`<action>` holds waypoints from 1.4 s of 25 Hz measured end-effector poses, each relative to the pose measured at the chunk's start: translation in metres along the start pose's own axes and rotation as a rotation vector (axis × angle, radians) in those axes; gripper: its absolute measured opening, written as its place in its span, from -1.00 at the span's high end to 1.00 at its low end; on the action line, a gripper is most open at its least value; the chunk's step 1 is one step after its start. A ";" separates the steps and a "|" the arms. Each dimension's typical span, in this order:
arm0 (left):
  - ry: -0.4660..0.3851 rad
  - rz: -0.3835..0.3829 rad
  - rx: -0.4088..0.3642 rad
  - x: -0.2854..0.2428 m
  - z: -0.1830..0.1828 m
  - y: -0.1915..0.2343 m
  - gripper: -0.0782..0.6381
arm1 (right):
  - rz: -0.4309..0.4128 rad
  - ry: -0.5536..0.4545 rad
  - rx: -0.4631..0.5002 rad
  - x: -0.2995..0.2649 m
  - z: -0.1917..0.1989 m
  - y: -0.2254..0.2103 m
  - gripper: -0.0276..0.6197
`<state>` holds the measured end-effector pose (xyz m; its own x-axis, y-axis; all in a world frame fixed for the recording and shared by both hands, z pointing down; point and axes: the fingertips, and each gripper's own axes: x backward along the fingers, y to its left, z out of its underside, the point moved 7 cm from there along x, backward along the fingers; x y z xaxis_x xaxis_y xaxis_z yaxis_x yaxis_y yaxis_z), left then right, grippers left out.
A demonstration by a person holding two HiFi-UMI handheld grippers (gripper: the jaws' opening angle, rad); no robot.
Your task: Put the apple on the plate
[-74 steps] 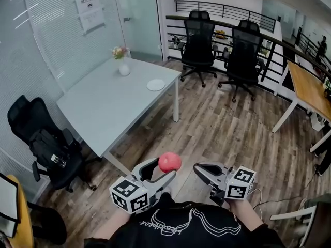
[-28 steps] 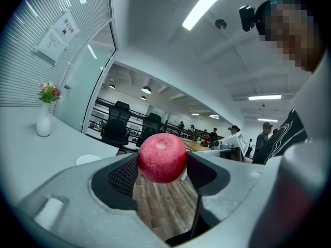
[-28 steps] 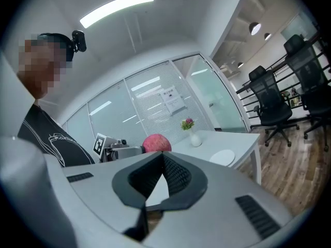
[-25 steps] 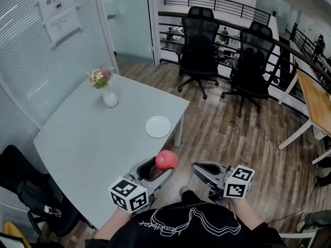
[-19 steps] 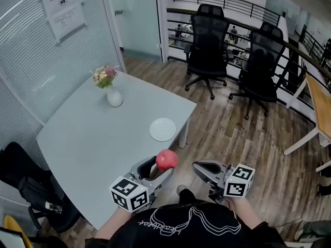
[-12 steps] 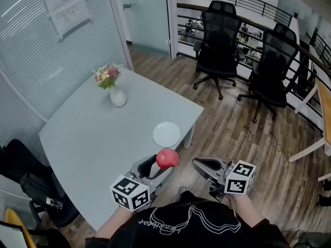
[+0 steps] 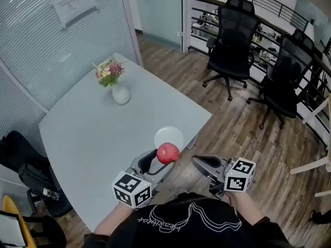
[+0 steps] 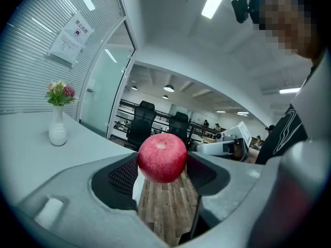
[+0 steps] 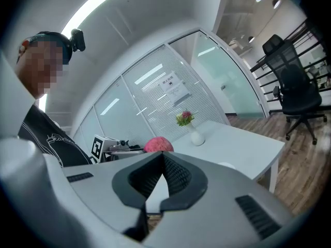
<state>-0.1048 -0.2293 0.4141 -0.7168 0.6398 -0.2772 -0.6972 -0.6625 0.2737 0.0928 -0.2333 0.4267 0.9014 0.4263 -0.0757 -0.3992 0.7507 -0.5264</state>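
I stand in an office: a pale grey tabletop [image 7: 88, 133], black mesh swivel chairs [image 7: 234, 32] on wood flooring [image 7: 243, 133], and glass partitions [image 7: 36, 50] bearing a posted notice [image 7: 72, 4].

Right gripper [image 9: 163, 155] pointing over the grey tabletop [image 9: 248, 141], its fingers [image 9: 182, 179] meeting at the tips and holding nothing, red apple [image 9: 159, 144] peeking out just behind them at 12 o'clock, flower vase [image 9: 196, 137] standing at 1 o'clock, white plate [image 9: 226, 165] lying at 3 o'clock.
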 end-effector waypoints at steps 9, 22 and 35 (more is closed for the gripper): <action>0.014 -0.077 -0.003 -0.040 -0.002 0.023 -0.06 | -0.041 0.036 -0.006 -0.009 -0.019 -0.047 0.89; 0.095 -0.189 -0.020 -0.090 0.024 0.068 -0.06 | -0.047 0.067 -0.034 -0.016 -0.023 -0.104 0.89; 0.257 -0.249 -0.082 -0.129 0.075 0.107 -0.06 | -0.010 0.070 -0.048 -0.006 -0.023 -0.122 0.89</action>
<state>-0.0878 -0.3531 0.5486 -0.4923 0.6733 -0.5517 -0.8397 -0.5343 0.0972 0.1398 -0.3390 0.4724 0.9154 0.3814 -0.1290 -0.3836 0.7286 -0.5674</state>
